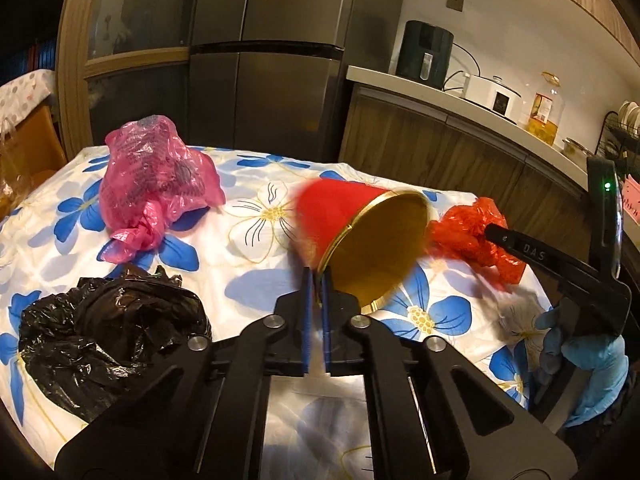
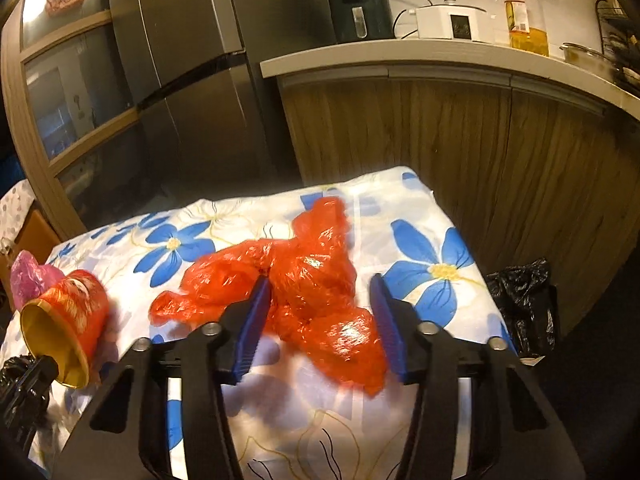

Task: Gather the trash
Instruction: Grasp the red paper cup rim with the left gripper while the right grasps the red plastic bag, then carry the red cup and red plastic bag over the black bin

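Trash on the flowered tablecloth (image 1: 256,184) is the subject of this inspection: a red cup, a red plastic bag, a pink bag and a black bag.

My left gripper (image 1: 318,280) is closed, its blue pads pinching the near rim of the red cup (image 1: 360,236). The cup lies tipped on its side, gold mouth towards me and to the right. The cup is blurred in the left view, so I judge, rather than confirm, that the pinch is secure.

My right gripper (image 2: 320,312) stands partly open with the red plastic bag (image 2: 304,276) between its pads. The left pad sits at the bag's folds; the right pad looks clear of it. No grip is made yet.

Outward from there, the pink bag (image 1: 156,184) lies at the far left of the table and the black bag (image 1: 108,332) at the near left, both well apart from either gripper.

Risks noted:
- A thin rim pinch could let the cup pivot or slip free on lifting.
- The red bag is slick and crumpled; closing on a loose fold alone could let the bulk sag or pull out.
- The red bag lies near the far right table edge, so a nudge could push it off.
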Available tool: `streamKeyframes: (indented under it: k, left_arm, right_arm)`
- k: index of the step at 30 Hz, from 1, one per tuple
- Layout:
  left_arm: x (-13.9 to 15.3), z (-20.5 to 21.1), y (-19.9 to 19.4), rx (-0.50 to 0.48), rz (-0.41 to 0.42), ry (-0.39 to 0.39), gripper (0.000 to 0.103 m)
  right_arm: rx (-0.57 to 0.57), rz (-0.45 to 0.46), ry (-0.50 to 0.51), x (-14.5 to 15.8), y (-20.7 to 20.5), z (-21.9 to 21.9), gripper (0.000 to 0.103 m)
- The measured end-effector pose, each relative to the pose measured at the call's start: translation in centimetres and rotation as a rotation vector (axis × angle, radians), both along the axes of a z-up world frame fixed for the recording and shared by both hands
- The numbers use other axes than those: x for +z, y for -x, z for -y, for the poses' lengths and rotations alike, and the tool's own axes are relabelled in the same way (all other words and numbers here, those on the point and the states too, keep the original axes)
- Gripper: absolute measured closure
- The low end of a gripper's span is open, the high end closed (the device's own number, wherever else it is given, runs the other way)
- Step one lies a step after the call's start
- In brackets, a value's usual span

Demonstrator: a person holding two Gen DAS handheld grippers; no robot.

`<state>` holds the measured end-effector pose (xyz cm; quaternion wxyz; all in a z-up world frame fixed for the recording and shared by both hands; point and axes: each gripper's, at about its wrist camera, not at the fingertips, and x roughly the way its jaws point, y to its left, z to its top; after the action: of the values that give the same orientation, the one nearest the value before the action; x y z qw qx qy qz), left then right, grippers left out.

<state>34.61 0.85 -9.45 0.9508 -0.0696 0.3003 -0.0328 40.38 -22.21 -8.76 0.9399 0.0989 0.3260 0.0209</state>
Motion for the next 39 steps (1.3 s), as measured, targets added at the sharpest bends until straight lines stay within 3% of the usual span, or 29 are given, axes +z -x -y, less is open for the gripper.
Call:
streamKeyframes:
  k: [11, 12, 21, 39]
  left_arm:
    - [0.6, 0.0, 1.0, -0.018, 0.052, 0.013, 0.101]
    - [0.7, -0.1, 1.1, -0.018, 0.059, 0.012, 0.101]
    - [2.6, 0.4, 3.2, -0.031, 0.106, 0.014, 0.101]
    - [6.6, 1.2, 10.7, -0.045, 0.186, 0.038, 0.101]
  right_arm:
    - [0.018, 0.036, -0.012, 0.6, 0.9, 0.0, 0.085]
    - [0.017, 0.043, -0.011, 0.8, 1.2, 0.0, 0.092]
    - [0.013, 0.117, -0.026, 2.9, 4.7, 0.8, 0.096]
    - [0.039, 0.267, -0.060, 8.2, 17.5, 2.2, 0.096]
